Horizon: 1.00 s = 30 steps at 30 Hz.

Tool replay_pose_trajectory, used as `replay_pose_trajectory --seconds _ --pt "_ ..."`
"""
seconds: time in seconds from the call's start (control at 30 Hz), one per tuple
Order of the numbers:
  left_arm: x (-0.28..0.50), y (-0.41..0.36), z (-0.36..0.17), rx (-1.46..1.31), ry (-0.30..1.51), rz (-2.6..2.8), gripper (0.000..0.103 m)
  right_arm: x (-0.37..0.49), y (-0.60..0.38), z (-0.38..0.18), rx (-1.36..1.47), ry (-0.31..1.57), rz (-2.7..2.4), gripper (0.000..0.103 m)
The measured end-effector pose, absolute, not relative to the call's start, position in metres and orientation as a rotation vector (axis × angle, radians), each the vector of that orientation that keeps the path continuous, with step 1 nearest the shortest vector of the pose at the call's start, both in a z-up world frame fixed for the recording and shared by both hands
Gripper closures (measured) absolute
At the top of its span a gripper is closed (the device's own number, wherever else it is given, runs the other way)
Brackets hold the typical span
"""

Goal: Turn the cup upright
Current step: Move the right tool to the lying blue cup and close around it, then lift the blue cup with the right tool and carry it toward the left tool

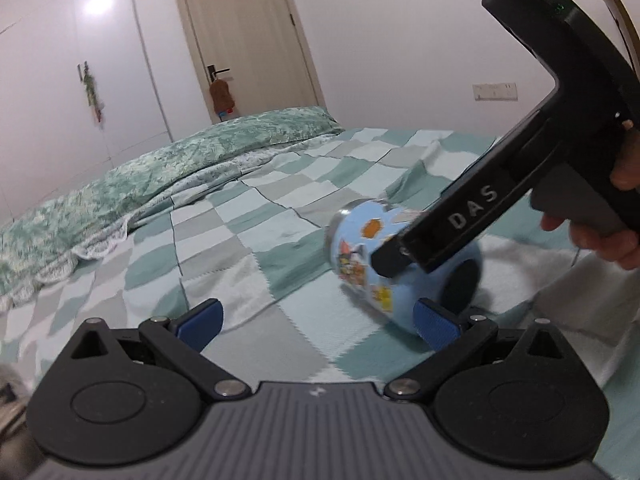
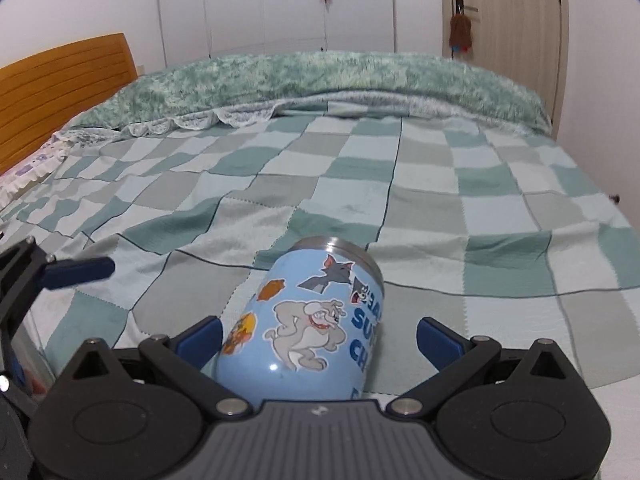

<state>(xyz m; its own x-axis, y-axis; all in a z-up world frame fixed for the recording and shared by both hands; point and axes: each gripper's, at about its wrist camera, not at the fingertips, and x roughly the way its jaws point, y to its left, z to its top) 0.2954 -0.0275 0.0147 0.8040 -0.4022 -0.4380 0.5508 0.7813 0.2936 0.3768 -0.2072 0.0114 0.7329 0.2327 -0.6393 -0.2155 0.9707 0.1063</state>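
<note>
Right wrist: cup (image 2: pixel 304 320) lying on its side on the bed (image 2: pixel 440 184), between the spread right tongs (image 2: pixel 319 338), likely lining up the grab; left tongs (image 1: pixel 318 325) hanging released beside it, holding nothing.

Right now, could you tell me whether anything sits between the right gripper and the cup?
Nothing visible does. The cup lies on its side on the checked blanket, already between the open fingers of the right gripper. The left gripper is open and off to the cup's side, not in the path.
</note>
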Motion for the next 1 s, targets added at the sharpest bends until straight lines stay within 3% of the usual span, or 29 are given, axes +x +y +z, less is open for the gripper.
replay_pose_trajectory --seconds 0.33,0.43,0.7,1.0 --pt "0.326 -0.012 0.005 0.529 0.411 -0.548 0.000 0.411 -0.200 -0.009 0.112 0.862 0.210 0.000" --pt "0.331 -0.006 -0.001 0.501 0.443 -0.547 0.000 0.416 -0.207 -0.018 0.237 0.916 0.246 0.014" --pt "0.310 -0.001 0.020 0.429 0.445 -0.557 0.000 0.392 -0.223 -0.012 0.372 0.873 0.238 0.016" --pt "0.247 0.005 0.060 0.379 0.446 -0.508 0.000 0.325 -0.222 0.030 0.395 0.798 0.312 0.016"
